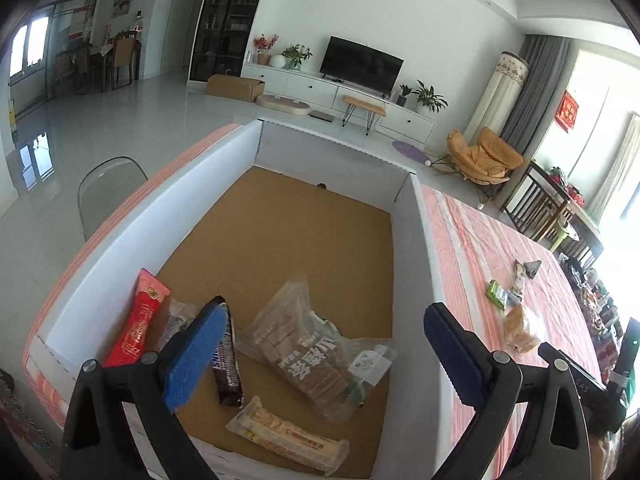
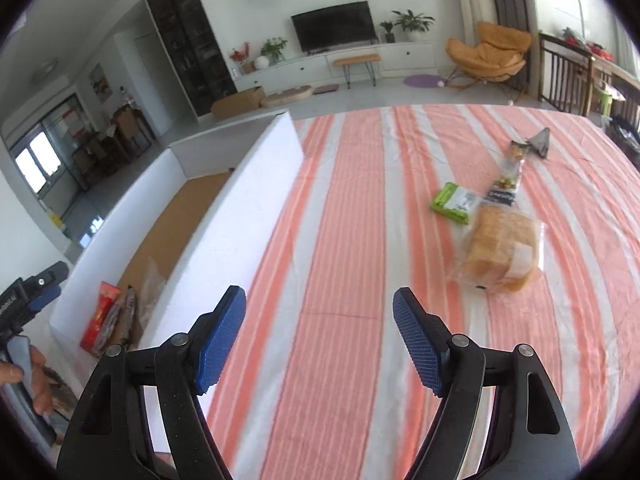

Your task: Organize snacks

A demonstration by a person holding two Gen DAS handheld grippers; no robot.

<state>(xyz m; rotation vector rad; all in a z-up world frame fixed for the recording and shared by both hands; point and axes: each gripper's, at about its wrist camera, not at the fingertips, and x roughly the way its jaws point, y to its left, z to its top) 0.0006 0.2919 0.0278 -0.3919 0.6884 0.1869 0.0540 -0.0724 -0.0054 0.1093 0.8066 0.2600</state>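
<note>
In the left wrist view the left gripper (image 1: pixel 320 354) hangs over the near end of a white-walled box (image 1: pixel 160 216) with a brown cardboard floor, which fills the centre of the frame. Its blue-padded fingers (image 1: pixel 192 360) stand wide apart with nothing between them. On the box floor, in the lower half of the frame, lie a red packet (image 1: pixel 138 320) against the left wall, a dark chocolate bar (image 1: pixel 226 364) partly behind the left pad, a clear bag of brown biscuits (image 1: pixel 308 352) in the middle, and a pale yellow wafer pack (image 1: pixel 286 436) nearest the lower edge. None of them touches the fingers.

In the right wrist view the right gripper (image 2: pixel 320 344) is above the tabletop (image 2: pixel 352 240), which is covered in a cloth of orange and white stripes; its fingers (image 2: pixel 220 344) are also spread, empty. The picture is slightly blurred. To the right of centre lie the remaining snacks: a bag of bread (image 2: pixel 500 256), a green packet (image 2: pixel 454 202) touching its upper left corner, and a narrow clear packet (image 2: pixel 514 172) leading up towards a dark grey wrapper (image 2: pixel 540 140). The box wall runs along the left of this frame, with a hand (image 2: pixel 36 380) on the other gripper's handle at the lower left edge
</note>
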